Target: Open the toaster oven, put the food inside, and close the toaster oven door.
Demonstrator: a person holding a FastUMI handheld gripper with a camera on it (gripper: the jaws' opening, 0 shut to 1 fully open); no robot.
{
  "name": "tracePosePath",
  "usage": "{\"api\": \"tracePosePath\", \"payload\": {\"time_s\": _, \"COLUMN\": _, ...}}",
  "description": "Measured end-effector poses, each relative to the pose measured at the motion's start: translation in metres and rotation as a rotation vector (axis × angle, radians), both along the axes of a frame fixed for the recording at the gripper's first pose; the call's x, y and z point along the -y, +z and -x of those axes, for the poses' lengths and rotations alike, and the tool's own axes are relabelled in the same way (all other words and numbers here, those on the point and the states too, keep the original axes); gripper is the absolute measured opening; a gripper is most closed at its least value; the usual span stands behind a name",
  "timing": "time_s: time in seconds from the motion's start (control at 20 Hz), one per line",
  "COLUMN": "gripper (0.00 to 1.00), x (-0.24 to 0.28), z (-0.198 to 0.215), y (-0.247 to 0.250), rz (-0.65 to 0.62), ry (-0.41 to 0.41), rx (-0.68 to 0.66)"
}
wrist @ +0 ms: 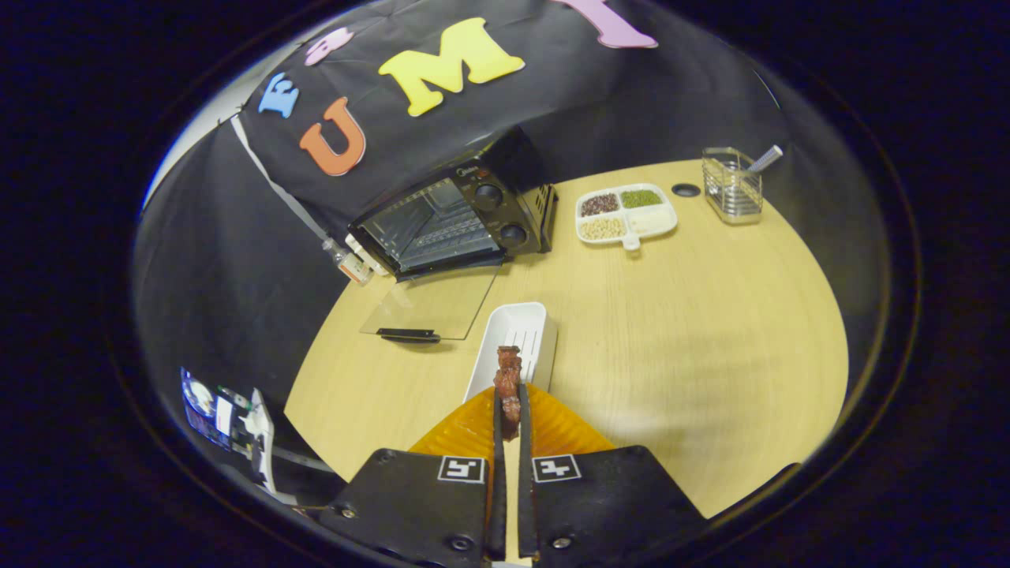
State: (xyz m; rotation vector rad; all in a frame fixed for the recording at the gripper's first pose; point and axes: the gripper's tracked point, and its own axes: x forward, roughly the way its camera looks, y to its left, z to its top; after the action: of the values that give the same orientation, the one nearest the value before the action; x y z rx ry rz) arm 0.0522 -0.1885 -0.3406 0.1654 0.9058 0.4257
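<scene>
While our tool (510, 414) grips a knobbly brown food piece (507, 379) — nearer us than the toaster oven (454, 218) — its glass door (430, 304) lies open.

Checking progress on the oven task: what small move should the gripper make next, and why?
Probably carry the meat skewer forward toward the toaster oven: the gripper is shut on it above the orange plate, and the glass door already lies open.

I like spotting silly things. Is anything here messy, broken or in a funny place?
Nothing looks spilled or broken. The toaster oven has its glass door folded flat open on the table, which fits the job. The fingers are shut on a piece of reddish-brown food above an orange plate, near an empty white tray.
</scene>
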Motion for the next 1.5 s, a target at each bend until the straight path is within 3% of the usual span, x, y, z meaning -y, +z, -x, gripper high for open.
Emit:
{"api": "tracePosePath", "payload": {"time_s": 0.4, "gripper": 0.09, "x": -0.058, "z": 0.018, "y": 0.072, "rz": 0.21, "ry": 0.048, "rx": 0.315}}
{"api": "tracePosePath", "payload": {"time_s": 0.65, "gripper": 0.09, "x": -0.124, "z": 0.021, "y": 0.094, "rz": 0.18, "ry": 0.077, "rx": 0.427}}
{"api": "tracePosePath", "payload": {"time_s": 0.9, "gripper": 0.09, "x": -0.175, "z": 0.002, "y": 0.075, "rz": 0.203, "ry": 0.078, "rx": 0.455}}
{"api": "tracePosePath", "payload": {"time_s": 1.5, "gripper": 0.09, "x": -0.229, "z": -0.103, "y": 0.015, "rz": 0.165, "ry": -0.145, "rx": 0.475}}
